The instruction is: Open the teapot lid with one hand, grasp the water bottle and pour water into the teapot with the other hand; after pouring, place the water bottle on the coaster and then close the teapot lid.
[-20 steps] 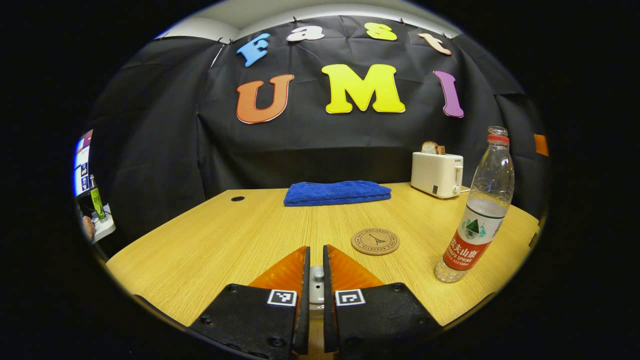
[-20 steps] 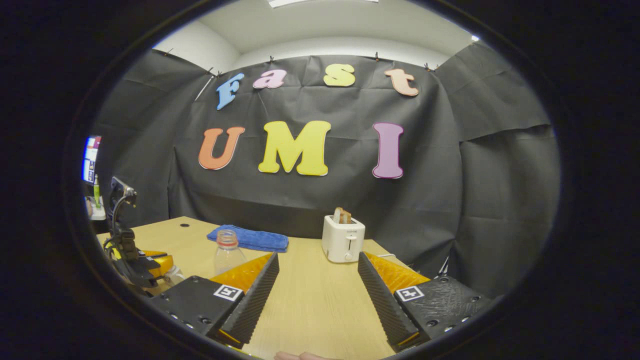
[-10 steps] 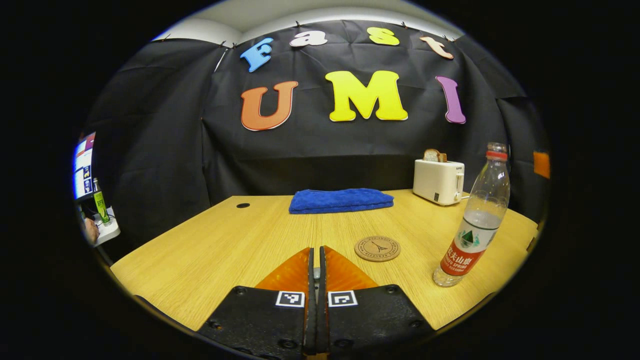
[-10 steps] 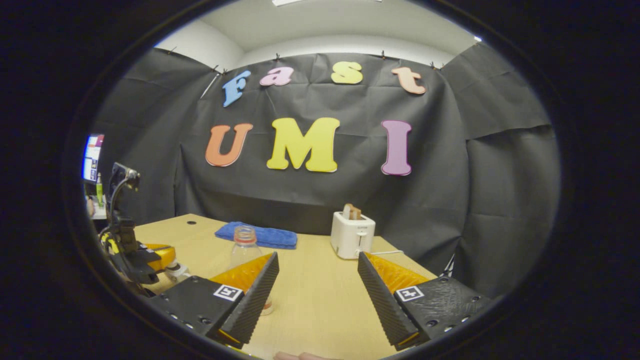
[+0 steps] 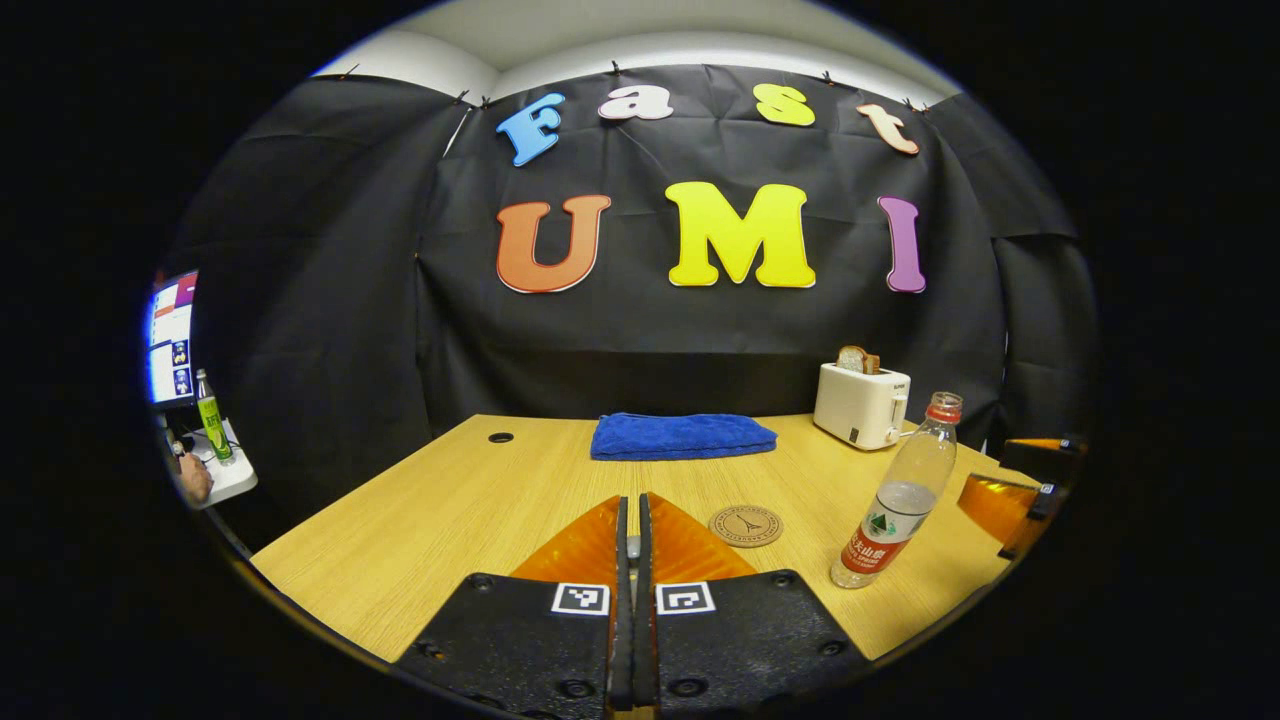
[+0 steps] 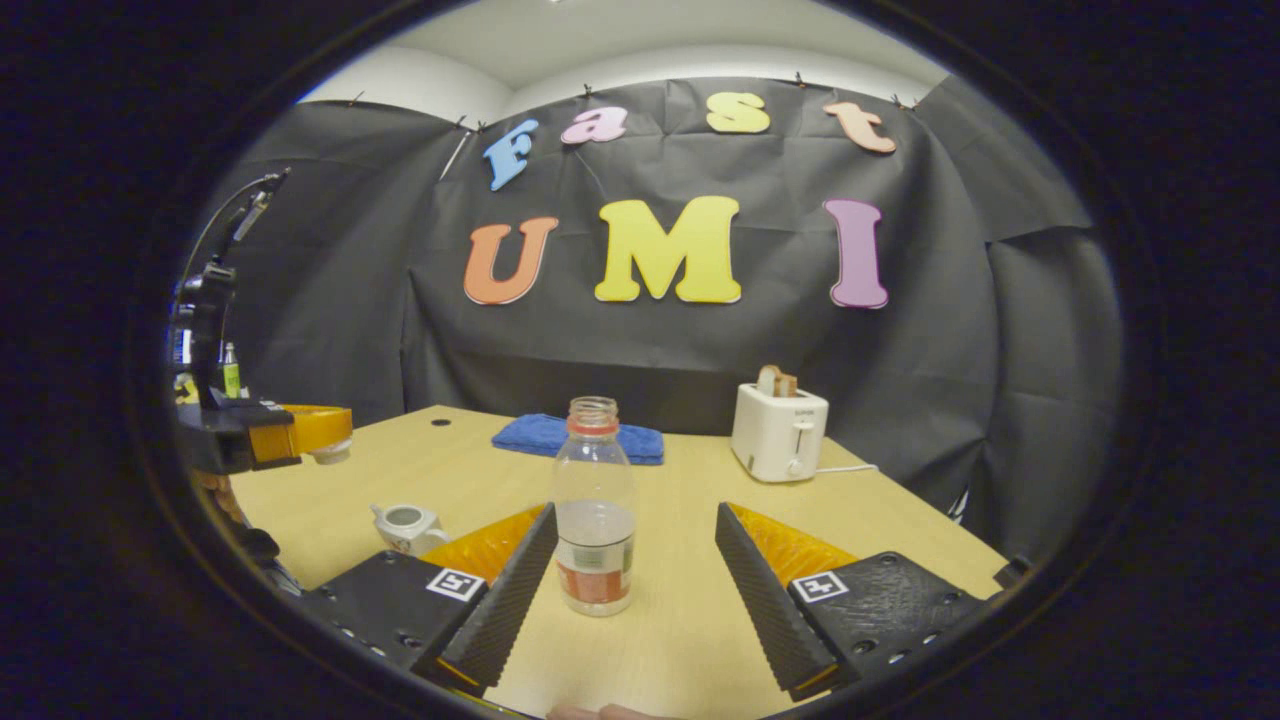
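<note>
Wooden table (image 6: 690, 630) carries everything in front of the black cloth wall. On it the uncapped water bottle (image 6: 594, 510) stands upright, partly filled, just ahead of the right gripper (image 6: 634, 572), whose fingers are spread wide and hold nothing. At the left, the small white teapot (image 6: 404, 526) sits with its top open. Above it, the left gripper (image 6: 325, 440) hangs with its fingers pressed together on the teapot lid (image 6: 328, 457). Between teapot and bottle lies the round cork coaster (image 5: 745, 525), bare, with a folded blue towel (image 5: 682, 436) and a white toaster (image 5: 860, 404) holding bread behind.
</note>
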`<state>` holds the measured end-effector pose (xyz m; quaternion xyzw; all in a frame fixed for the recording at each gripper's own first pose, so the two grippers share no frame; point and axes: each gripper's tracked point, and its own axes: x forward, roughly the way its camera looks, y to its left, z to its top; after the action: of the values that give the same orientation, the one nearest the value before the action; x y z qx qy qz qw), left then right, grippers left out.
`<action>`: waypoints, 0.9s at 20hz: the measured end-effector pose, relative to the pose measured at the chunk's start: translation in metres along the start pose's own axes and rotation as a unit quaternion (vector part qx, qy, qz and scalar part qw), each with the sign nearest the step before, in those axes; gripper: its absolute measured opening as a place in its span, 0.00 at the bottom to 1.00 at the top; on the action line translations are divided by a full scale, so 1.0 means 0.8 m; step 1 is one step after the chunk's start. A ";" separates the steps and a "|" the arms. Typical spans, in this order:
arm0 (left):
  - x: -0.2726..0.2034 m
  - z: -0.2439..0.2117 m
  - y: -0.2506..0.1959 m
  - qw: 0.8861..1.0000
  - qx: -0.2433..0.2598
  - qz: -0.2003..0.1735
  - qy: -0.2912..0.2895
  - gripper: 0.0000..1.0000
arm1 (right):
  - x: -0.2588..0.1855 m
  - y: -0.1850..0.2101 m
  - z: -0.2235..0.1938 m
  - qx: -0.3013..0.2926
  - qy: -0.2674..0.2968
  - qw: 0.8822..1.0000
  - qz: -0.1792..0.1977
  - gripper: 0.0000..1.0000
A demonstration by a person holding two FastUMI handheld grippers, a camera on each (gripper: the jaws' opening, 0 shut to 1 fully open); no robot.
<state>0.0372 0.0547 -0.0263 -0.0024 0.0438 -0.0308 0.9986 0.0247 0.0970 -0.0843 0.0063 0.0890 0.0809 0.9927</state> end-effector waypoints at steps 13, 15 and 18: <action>-0.030 0.032 0.015 0.999 0.010 -0.022 -0.022 0.03 | 0.087 0.022 -0.033 0.006 -0.003 1.000 -0.006 0.97; -0.029 0.031 0.016 0.999 0.008 -0.027 -0.020 0.03 | 0.097 0.021 -0.036 0.010 0.002 1.000 -0.011 0.95; -0.029 0.029 0.018 0.999 0.008 -0.030 -0.016 0.03 | 0.111 0.018 -0.043 0.000 0.014 1.000 -0.021 0.94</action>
<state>0.0170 0.0707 -0.0015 0.0037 0.0277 -0.0608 0.9978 0.1024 0.1257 -0.1337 0.0032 0.1033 0.0604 0.9928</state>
